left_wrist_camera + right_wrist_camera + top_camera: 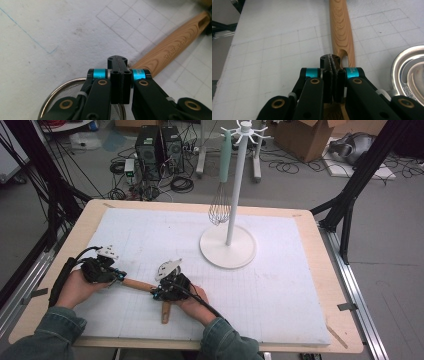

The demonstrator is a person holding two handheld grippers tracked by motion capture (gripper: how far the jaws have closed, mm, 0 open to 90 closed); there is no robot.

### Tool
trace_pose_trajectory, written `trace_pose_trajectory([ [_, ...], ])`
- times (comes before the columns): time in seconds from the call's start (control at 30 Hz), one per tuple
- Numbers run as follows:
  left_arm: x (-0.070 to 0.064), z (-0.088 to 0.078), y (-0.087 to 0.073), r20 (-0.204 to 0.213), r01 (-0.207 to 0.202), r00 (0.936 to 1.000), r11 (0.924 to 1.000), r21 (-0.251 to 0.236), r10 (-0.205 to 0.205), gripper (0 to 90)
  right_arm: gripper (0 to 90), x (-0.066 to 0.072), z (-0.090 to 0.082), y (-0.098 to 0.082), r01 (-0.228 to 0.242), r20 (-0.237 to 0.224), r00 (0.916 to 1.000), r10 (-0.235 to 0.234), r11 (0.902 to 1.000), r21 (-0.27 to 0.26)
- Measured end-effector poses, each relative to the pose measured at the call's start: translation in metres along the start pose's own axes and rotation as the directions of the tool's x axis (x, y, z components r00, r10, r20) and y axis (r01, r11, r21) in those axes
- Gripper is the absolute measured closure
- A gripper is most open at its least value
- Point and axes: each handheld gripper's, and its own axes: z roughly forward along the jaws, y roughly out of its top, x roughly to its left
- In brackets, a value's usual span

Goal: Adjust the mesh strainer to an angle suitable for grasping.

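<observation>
A sieve with a metal rim (53, 96) and a wooden handle (170, 50) lies on the white mat. My left gripper (117, 58) hovers shut over its mesh bowl, nothing between the pads. In the high view the same handle (137, 284) runs from the left gripper (120, 276) to the right gripper (155, 294). My right gripper (330, 58) is shut, its tips right at the handle's end (340, 30) with the hanging slot. To its right in the right gripper view lies a slotted metal utensil head (409, 72). A second wooden handle (165, 312) sticks out below the right hand.
A white stand (227, 245) with hooks rises at the mat's middle back, and a whisk (220, 210) with a pale green handle hangs from it. The gridded mat (280, 285) sits on a wooden table. Cables, computers and boxes are on the floor beyond.
</observation>
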Motion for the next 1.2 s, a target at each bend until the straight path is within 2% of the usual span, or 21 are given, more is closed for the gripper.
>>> trace_pose_trajectory([
  [0.17, -0.001, -0.006, -0.005, 0.019, -0.008, 0.9998, 0.9997, 0.022, 0.008, 89.7, 89.4, -0.001, 0.000, 0.000, -0.005, 0.008, 1.0000, 0.005, 1.0000, -0.005],
  [0.43, -0.003, -0.016, -0.014, 0.072, -0.002, 0.9974, 0.9999, 0.013, 0.001, 89.7, 89.4, -0.002, 0.000, 0.000, -0.006, 0.017, 0.9998, 0.006, 1.0000, -0.005],
  [0.6, -0.001, -0.014, -0.015, 0.058, -0.004, 0.9983, 1.0000, 0.000, 0.004, 89.0, 89.3, -0.003, 0.000, 0.001, -0.015, 0.021, 0.9997, 0.015, 0.9998, -0.010],
  [0.73, 0.003, -0.014, -0.016, 0.043, 0.001, 0.9991, 0.9994, -0.036, 0.001, 86.4, 86.9, -0.002, -0.006, 0.002, -0.034, 0.004, 0.9994, 0.035, 0.9990, -0.029],
  [0.87, 0.004, -0.018, -0.013, 0.024, -0.005, 0.9997, 0.9975, -0.070, 0.007, 84.0, 80.3, -0.003, -0.019, 0.003, -0.044, -0.009, 0.9990, 0.044, 0.9970, -0.064],
  [1.0, 0.005, -0.026, -0.008, 0.023, -0.039, 0.9989, 0.9948, -0.093, 0.042, 81.1, 71.5, -0.006, -0.038, -0.001, -0.076, -0.008, 0.9971, 0.076, 0.9918, -0.103],
  [1.2, 0.000, -0.030, -0.003, 0.055, -0.090, 0.9936, 0.9856, -0.143, 0.099, 74.1, 54.9, -0.010, -0.067, -0.012, -0.114, 0.016, 0.9930, 0.117, 0.9828, -0.145],
])
